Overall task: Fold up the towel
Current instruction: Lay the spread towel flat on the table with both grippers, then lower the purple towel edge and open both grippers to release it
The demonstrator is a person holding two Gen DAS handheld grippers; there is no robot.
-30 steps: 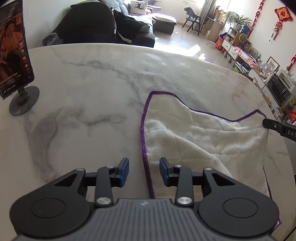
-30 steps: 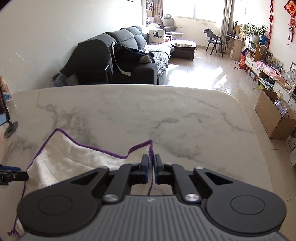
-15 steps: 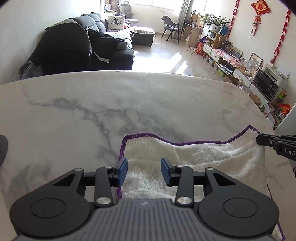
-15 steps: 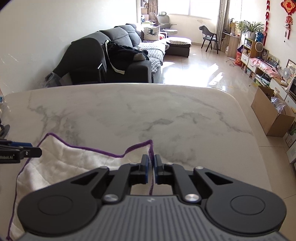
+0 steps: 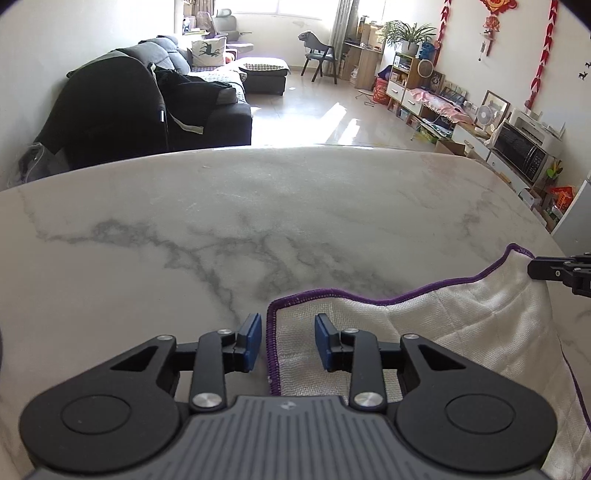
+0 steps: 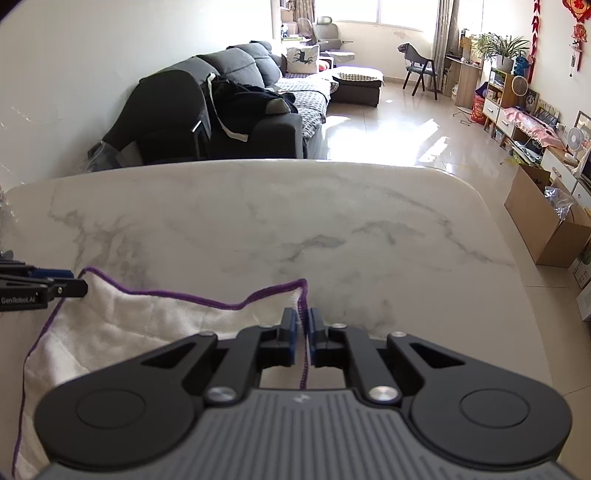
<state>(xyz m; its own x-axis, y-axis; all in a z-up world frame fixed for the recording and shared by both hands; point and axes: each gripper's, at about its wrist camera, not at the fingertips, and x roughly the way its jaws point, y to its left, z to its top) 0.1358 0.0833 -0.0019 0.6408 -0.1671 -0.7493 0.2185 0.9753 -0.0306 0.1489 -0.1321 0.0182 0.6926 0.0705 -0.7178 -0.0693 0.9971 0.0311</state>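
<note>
Early stage: towel (image 5: 461, 325) unfolded on counter (image 5: 221, 229). Right claw (image 6: 303, 326) pinches one corner; left claw (image 5: 288, 345), wide, straddles the other.

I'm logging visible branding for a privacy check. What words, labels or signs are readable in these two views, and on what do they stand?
"GenRobot.AI": white print on the side of the left gripper, seen at the left edge of the right wrist view.
Small logo mark on each gripper's grey body: no letters readable.
Red wall ornament: its gold character is cut off and too blurred to read.
Nothing readable on the towel or table.
</note>
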